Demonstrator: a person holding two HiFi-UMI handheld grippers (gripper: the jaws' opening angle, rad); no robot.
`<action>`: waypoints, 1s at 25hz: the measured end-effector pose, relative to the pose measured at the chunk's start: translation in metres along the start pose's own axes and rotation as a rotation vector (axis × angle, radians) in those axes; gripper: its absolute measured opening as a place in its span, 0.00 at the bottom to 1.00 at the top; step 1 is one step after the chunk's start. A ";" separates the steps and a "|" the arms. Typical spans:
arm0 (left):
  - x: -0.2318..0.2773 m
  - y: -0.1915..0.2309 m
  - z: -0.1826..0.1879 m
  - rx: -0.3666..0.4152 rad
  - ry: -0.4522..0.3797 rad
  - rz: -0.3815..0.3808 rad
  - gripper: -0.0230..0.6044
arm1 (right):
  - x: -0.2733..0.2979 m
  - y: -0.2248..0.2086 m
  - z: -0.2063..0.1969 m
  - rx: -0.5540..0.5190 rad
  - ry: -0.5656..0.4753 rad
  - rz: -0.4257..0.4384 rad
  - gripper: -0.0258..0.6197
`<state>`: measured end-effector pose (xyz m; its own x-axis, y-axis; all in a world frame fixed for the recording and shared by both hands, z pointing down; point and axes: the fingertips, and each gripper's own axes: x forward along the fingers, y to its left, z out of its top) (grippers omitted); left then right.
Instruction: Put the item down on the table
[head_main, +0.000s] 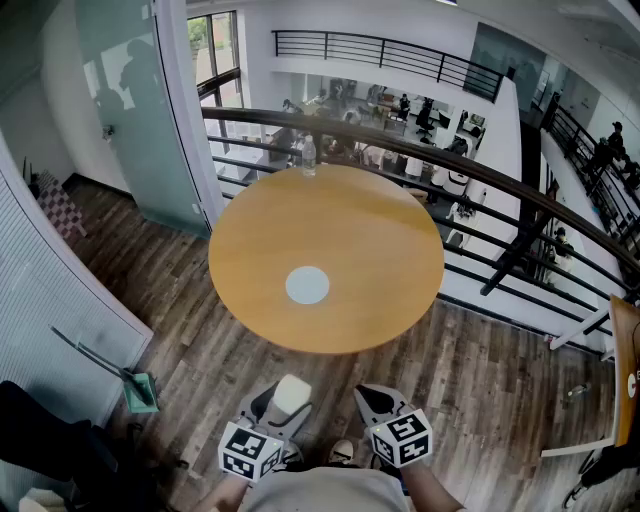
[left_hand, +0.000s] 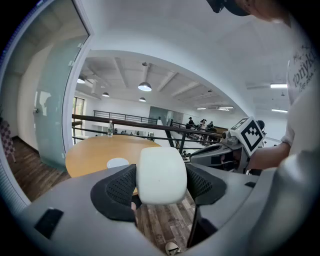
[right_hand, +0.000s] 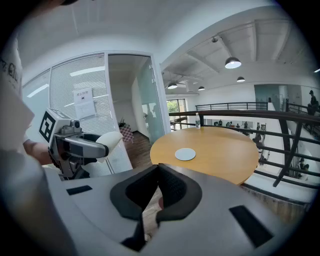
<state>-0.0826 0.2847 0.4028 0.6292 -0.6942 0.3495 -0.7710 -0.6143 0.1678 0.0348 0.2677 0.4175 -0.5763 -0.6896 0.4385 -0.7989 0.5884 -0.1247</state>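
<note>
I have the left tongs (head_main: 287, 402) clamped on the white, rounded, soap-like block (left_hand: 161, 175). Their pads press its two sides, so they stand wide around it. The right tongs (right_hand: 158, 174) are closed with nothing in them, held beside the left pair.

The block is in the air above the plank floor (head_main: 200, 360), close to my body and short of the near edge of the round, yellow-brown wooden desk (head_main: 370, 250). I judge the carry is barely begun and the set-down is all still to do.

As far as I can judge, the block's long axis runs along the tongs. Its free end pokes past their tips towards the desk, roughly level or a touch nose-up.

The next move calls for reaching forward over the rim and lowering until the block's underside meets bare wood. I would aim short of the pale flat disc (head_main: 307, 285) and well away from the clear plastic bottle (head_main: 309, 155) at the far edge, and only then open the tongs.
</note>
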 end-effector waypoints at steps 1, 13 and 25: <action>0.000 0.001 0.001 0.000 0.000 0.005 0.55 | 0.001 0.000 0.000 -0.002 0.004 0.004 0.08; 0.002 0.008 0.003 -0.011 -0.009 0.009 0.55 | 0.008 -0.004 0.004 0.037 -0.003 -0.012 0.08; -0.014 0.021 -0.002 -0.029 -0.022 -0.031 0.55 | 0.017 0.017 0.011 0.055 -0.021 -0.028 0.08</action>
<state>-0.1079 0.2820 0.4035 0.6543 -0.6834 0.3238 -0.7537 -0.6245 0.2049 0.0099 0.2614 0.4133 -0.5569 -0.7144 0.4237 -0.8226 0.5451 -0.1620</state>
